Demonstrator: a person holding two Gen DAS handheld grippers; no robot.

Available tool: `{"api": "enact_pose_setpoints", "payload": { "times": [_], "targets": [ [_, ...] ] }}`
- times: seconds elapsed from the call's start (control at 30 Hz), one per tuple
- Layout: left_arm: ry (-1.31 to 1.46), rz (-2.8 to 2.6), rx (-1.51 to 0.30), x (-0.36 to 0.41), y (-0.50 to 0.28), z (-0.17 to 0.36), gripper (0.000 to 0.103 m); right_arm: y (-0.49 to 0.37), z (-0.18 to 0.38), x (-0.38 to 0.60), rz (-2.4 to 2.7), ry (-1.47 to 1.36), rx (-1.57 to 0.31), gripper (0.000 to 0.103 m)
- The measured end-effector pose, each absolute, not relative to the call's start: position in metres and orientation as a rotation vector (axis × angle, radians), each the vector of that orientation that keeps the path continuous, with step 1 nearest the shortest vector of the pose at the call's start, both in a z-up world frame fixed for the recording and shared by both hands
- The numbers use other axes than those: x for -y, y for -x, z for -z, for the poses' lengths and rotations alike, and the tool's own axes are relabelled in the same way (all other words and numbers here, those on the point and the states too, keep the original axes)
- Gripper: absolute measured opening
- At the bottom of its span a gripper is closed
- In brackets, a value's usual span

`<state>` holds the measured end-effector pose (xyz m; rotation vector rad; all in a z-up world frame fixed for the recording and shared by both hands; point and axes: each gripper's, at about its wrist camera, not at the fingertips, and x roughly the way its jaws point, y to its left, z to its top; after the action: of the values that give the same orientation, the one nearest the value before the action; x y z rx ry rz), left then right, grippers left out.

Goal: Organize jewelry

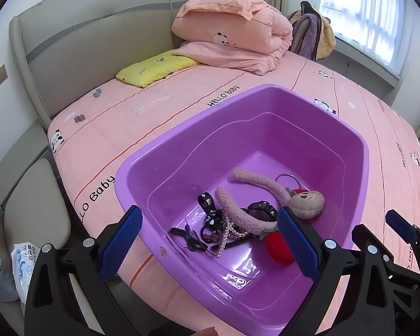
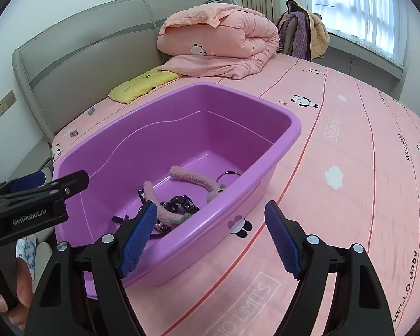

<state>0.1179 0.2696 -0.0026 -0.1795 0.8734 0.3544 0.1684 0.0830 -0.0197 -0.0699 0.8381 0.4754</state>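
A purple plastic tub [image 1: 142,168] [image 2: 266,156] sits on the pink bed. Inside lie a fuzzy pink headband with a plush doll head [image 1: 305,200] [image 2: 190,179], a pearl string [image 1: 226,232], black studded hair clips [image 1: 261,208] [image 2: 182,204], small black clips [image 1: 190,238], a purple hair tie [image 1: 287,177] and a red pompom [image 1: 277,247]. My left gripper [image 1: 210,243] is open over the tub's near edge, empty. My right gripper [image 2: 210,238] is open and empty, straddling the tub's right wall. The left gripper also shows at the left of the right wrist view [image 2: 36,196].
A folded pink quilt [image 1: 232,33] and a yellow pillow [image 1: 154,68] lie at the head of the bed [image 2: 350,140]. Clothes hang on a chair [image 1: 310,33] by the window. A tissue pack [image 1: 22,266] and grey slippers lie on the floor at left.
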Motion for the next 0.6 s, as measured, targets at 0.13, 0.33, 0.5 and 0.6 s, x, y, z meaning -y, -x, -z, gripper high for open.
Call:
{"api": "enact_pose_setpoints", "payload": {
  "times": [0.13,0.33,0.5,0.6],
  "targets": [
    [0.168,-0.343,-0.884,-0.263,-0.118,0.005,0.095,-0.162,0.02,-0.079,-0.475,0.066,-0.834,0.076],
    [0.155,-0.326,-0.893,-0.254,-0.117,0.007,0.095,-0.158,0.021,-0.069,-0.466,0.047,-0.838,0.076],
    [0.142,-0.311,-0.894,-0.244,-0.117,0.006,0.095,-0.155,0.019,-0.061,-0.46,0.035,-0.83,0.076],
    [0.135,-0.304,-0.891,-0.239,-0.116,0.004,0.095,-0.153,0.018,-0.058,-0.457,0.027,-0.826,0.076]
  ]
}}
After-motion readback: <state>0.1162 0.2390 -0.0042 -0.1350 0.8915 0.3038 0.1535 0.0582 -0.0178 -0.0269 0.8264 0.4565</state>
